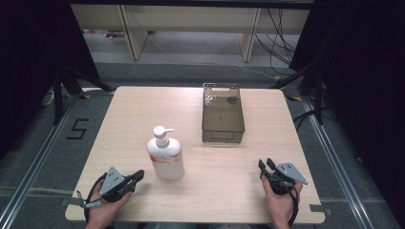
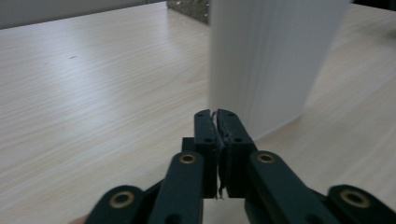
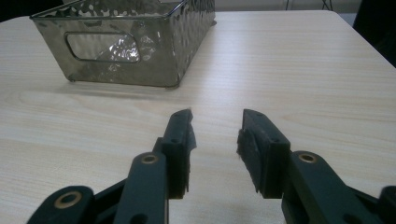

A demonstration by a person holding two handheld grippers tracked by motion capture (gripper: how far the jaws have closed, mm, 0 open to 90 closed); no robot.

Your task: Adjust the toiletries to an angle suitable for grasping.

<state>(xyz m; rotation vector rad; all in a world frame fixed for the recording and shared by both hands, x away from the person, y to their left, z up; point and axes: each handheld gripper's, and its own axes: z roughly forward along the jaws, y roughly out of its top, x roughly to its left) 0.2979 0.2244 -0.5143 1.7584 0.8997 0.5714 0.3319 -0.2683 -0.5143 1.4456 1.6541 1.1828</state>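
Hands are resting at the near edge of the tabletop [image 1: 215, 191], each one gripping a hand-held gripper. The left hand-held gripper [image 1: 139, 175] is lying low with its jaws pressed together and nothing between them, pointing toward the pump bottle [image 1: 165, 155] that is standing just beyond its tips. The right hand-held gripper [image 1: 266, 164] is sitting well off to the other side, its jaws standing a little apart and empty, aiming across bare wood at the basket [image 1: 222, 114].

From the left gripper view, the bottle's white wall [image 2: 271, 60] is looming close ahead of the closed jaws, slightly to their right, upright on the wood.

That bottle is looking like smooth, stiff plastic, probably carrying liquid, so it is likely to be fairly heavy low down and slick under the pads. Its body is looking broad for these jaws; the narrow neck under the pump head is seeming the safer place to pinch, or else the flat faces of the body taken low, squeezing gently so the walls are not buckling. The pump spout is sticking out sideways and could be getting pressed by accident.

Farther back, the dark see-through basket is sitting empty, right of the bottle and well apart from it.
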